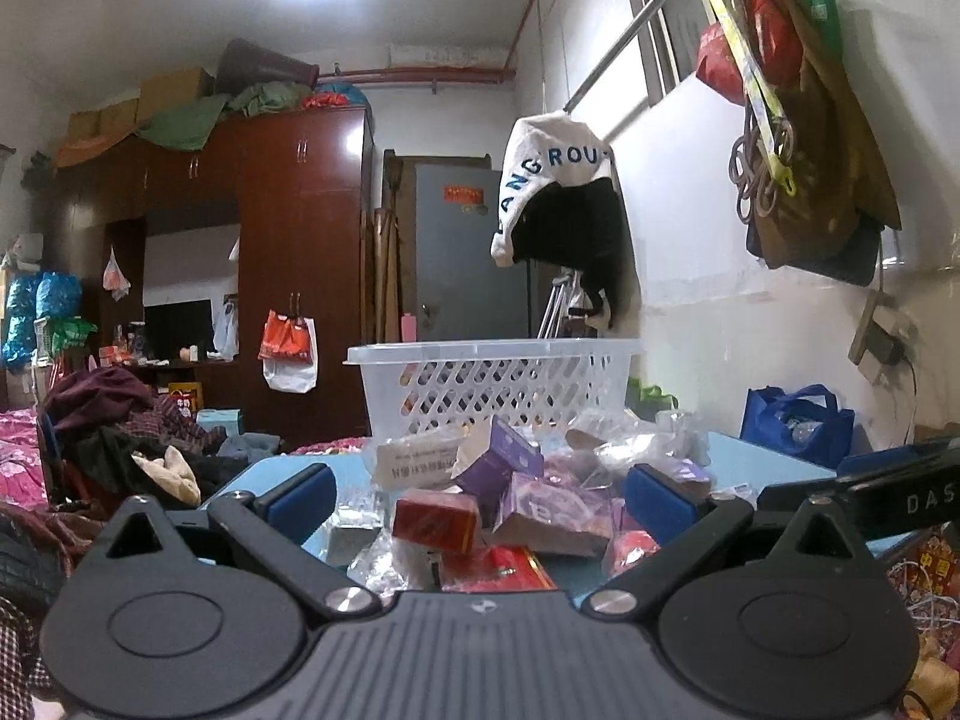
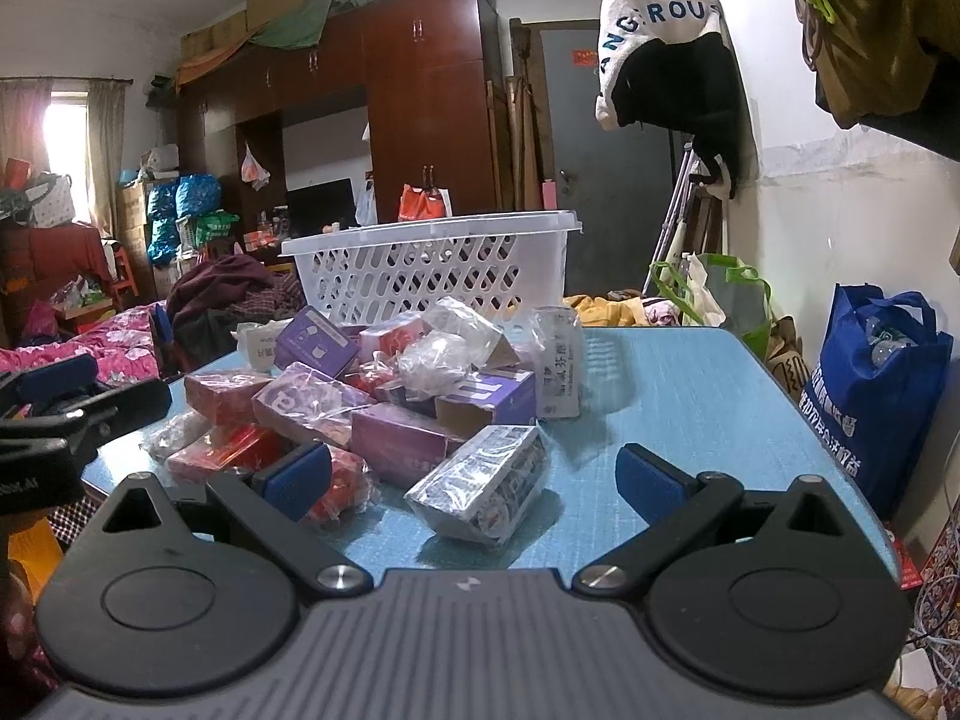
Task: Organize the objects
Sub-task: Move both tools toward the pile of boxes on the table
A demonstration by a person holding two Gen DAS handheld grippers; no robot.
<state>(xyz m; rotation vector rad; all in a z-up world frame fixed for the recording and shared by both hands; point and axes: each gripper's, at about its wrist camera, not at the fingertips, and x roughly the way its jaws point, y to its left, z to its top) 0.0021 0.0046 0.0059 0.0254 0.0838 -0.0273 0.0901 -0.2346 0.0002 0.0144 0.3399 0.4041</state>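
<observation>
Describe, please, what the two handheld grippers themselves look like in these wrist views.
Both look alike: the left gripper and the right gripper have a ribbed grey body with a small logo, two round black discs, black linkage arms with silver pivot screws, and blue ribbed pads. The right gripper bears white lettering on its side. No cables or sleeves show.

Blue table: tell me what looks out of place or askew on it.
The small boxes and plastic-wrapped packets lie heaped and tilted on the blue table, outside the white basket behind them. One wrapped pack lies apart, nearest the open right gripper.
</observation>
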